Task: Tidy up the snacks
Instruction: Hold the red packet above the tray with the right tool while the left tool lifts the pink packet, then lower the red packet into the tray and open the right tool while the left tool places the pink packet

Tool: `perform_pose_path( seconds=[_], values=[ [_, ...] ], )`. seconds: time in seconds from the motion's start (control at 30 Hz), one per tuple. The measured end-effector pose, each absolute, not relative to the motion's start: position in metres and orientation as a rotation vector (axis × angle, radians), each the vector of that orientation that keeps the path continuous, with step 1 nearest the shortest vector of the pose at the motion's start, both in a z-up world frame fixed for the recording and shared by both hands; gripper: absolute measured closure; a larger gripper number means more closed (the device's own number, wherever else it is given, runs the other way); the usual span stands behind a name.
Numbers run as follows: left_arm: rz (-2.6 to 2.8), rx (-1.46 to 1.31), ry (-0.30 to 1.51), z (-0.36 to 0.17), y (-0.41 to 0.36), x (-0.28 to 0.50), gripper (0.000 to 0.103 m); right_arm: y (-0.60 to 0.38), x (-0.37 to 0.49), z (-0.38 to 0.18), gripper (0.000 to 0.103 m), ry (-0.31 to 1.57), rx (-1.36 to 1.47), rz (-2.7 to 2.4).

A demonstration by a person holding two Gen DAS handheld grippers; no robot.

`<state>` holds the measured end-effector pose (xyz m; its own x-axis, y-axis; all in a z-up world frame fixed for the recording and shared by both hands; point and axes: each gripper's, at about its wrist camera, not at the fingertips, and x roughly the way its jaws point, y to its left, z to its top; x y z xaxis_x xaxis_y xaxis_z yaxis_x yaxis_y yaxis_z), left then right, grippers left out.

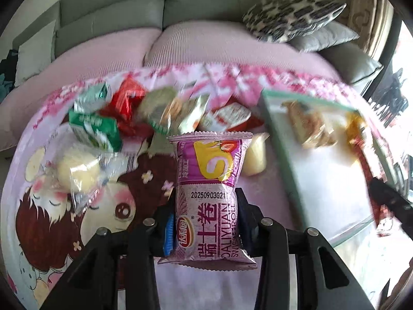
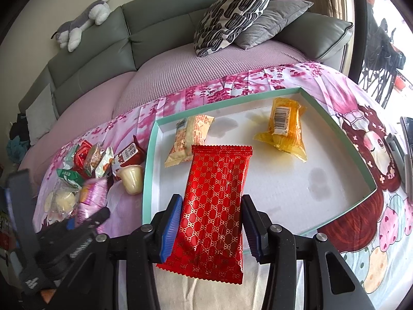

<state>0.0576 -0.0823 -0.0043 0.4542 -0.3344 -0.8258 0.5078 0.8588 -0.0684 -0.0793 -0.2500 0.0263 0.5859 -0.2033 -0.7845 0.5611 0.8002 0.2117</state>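
Pinched between the left gripper (image 1: 206, 222) pads, a purple Swiss roll packet (image 1: 210, 196) hangs over the snack pile (image 1: 144, 113). Right gripper (image 2: 210, 222) squeezes a red packet (image 2: 215, 206) over the tray (image 2: 260, 180). Slick wrappers could slip out and miss the tray.

Matte black plastic on both: left gripper (image 1: 206, 222) and right gripper (image 2: 210, 226). Ribbed blue pads (image 2: 170, 226) lining the inner finger faces. Round silver screws (image 2: 275, 228) capping the black linkage arms behind each finger, two per side.
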Motion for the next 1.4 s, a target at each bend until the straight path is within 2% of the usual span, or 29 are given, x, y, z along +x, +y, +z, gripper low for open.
perform_pose_path(
  seconds=[0.2,0.6,1.27,1.37,1.4],
  values=[
    [-0.635,0.225,0.92,0.011,-0.123,0.039,0.061,-0.277,-0.097,0.03,0.054,0.795,0.521,-0.524],
    [-0.802,0.297,0.909,0.007,-0.205,0.002,0.061,-0.352,-0.125,0.016,0.054,0.736,0.564,-0.703],
    [-0.781,0.352,0.987,-0.029,-0.238,0.003,0.06,-0.378,-0.113,-0.031,0.054,0.814,0.624,-0.717],
    [-0.777,0.357,0.987,-0.029,-0.238,0.004,0.055,-0.376,-0.113,-0.031,0.053,0.819,0.61,-0.719],
    [-0.771,0.358,0.989,-0.029,-0.238,0.003,0.047,-0.376,-0.113,-0.031,0.052,0.819,0.607,-0.721]
  ],
)
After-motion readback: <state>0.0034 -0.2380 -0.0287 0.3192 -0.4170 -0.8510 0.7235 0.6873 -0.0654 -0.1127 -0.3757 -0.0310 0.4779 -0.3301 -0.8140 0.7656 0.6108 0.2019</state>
